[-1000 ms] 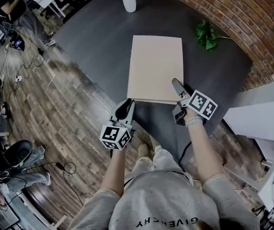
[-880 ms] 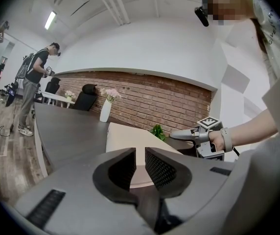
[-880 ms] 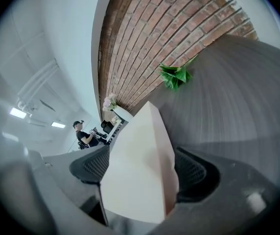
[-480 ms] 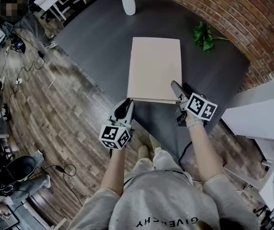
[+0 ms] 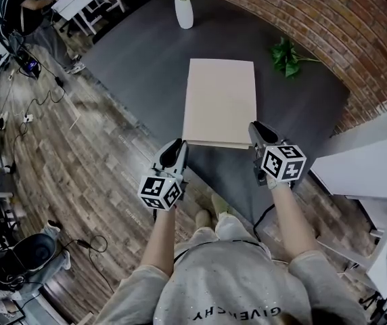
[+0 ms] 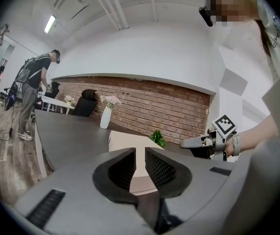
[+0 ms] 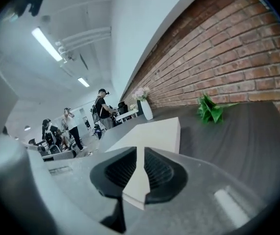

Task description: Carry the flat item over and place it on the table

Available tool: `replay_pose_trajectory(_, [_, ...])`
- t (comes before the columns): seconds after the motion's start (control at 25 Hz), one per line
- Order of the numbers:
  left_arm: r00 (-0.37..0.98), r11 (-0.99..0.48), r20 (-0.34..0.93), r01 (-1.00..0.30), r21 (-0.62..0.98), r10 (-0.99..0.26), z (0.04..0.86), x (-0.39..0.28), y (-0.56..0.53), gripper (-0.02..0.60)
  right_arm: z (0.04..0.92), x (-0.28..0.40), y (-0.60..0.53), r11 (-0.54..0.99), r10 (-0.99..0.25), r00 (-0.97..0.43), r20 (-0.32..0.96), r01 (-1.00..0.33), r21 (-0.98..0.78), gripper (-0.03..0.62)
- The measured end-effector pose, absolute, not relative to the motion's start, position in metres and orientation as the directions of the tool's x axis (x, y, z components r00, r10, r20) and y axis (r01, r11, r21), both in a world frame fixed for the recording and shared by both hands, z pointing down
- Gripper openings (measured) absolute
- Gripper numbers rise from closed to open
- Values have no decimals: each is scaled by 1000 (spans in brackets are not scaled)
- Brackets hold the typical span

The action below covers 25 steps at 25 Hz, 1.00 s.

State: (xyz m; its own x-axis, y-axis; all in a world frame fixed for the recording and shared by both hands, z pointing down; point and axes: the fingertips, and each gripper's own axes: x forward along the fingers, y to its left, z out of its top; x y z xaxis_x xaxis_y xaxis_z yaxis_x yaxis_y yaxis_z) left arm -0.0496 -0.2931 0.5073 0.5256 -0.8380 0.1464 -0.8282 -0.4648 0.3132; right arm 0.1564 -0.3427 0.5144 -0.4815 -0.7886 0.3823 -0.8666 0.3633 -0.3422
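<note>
A brick wall (image 5: 302, 26) borders the wood-plank floor (image 5: 78, 161).

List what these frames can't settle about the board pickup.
Left claw grip: left gripper view shows a thin slit between its jaws, board behind; contact unclear.
Right claw, jaws closing with the board between them: bite depth hidden by its pads, right gripper view.
Board underside: hidden against the table, every view.
Board's near-right corner: head view, covered by the right claw.

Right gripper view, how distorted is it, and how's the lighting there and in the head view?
Right gripper view: strong fisheye, the brick wall bows, corners vignette black, the ceiling light glares white. Head view: bowed too, dim over the dark table.
</note>
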Motion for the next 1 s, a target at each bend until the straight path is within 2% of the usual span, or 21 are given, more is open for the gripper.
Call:
replay_pose_trajectory(0.12, [522, -463, 140, -830, 312, -842, 501, -54, -293, 54, 502, 153, -337, 407, -796, -479, 370, -876, -258, 11])
replay_pose_trajectory(0.4, [503, -451, 130, -842, 298, -854, 488, -59, -294, 54, 477, 145, -323, 488, -803, -501, 323, -863, -127, 0])
replay_pose_trajectory(1.0, [491, -460, 80, -853, 246, -867, 452, -77, -288, 54, 441, 126, -299, 509, -826, -512, 236, -857, -78, 0])
